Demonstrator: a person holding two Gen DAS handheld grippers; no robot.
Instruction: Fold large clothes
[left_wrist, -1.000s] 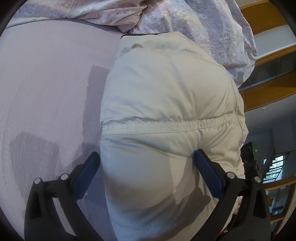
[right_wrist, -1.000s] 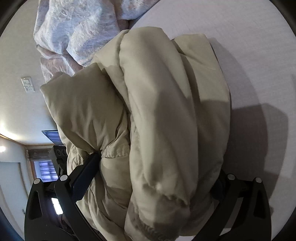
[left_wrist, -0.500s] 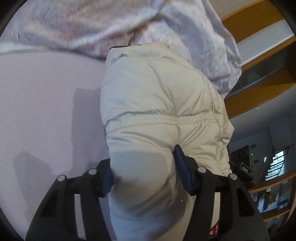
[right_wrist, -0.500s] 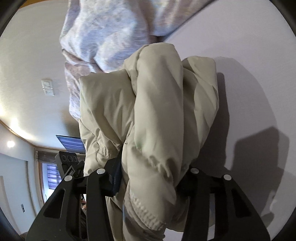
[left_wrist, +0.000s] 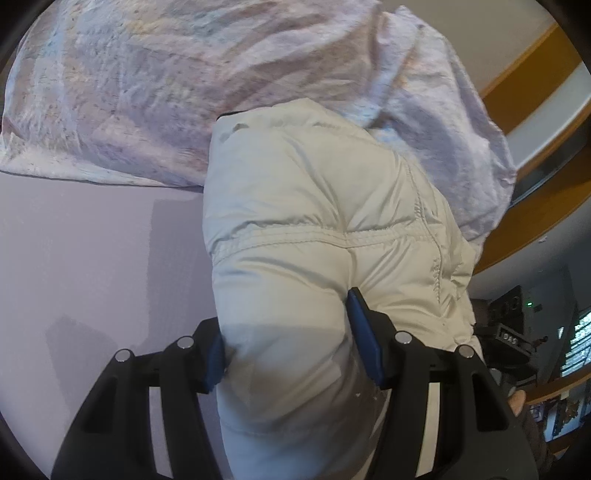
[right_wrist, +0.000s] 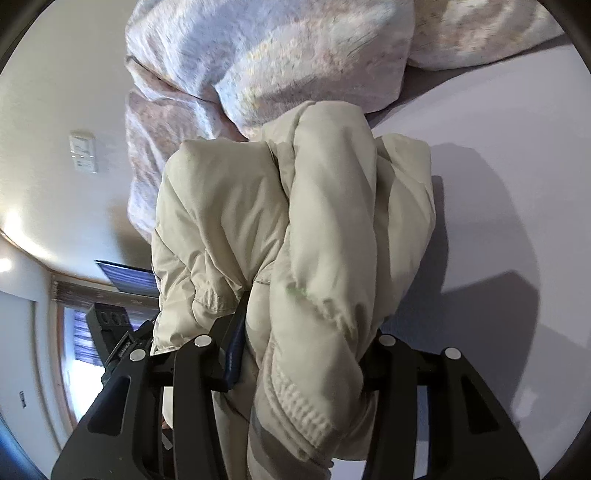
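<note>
A cream puffy jacket (left_wrist: 317, 206) is bundled up and held off the bed. My left gripper (left_wrist: 288, 343) is shut on one end of it, the blue pads squeezing the padded fabric. In the right wrist view the same jacket (right_wrist: 332, 221) hangs in thick folds with a ribbed cuff low down. My right gripper (right_wrist: 306, 343) is shut on the other end; its right finger is hidden behind the fabric.
A pale lilac bed sheet (left_wrist: 81, 258) lies under the jacket. A crumpled floral duvet (left_wrist: 184, 92) is heaped at the far side, also in the right wrist view (right_wrist: 277, 55). Wooden railing (left_wrist: 535, 92) and a white wall with a switch (right_wrist: 83, 151) lie beyond.
Both grippers went from wide open around the jacket to shut on it. The jacket has been lifted and carried toward the duvet.
</note>
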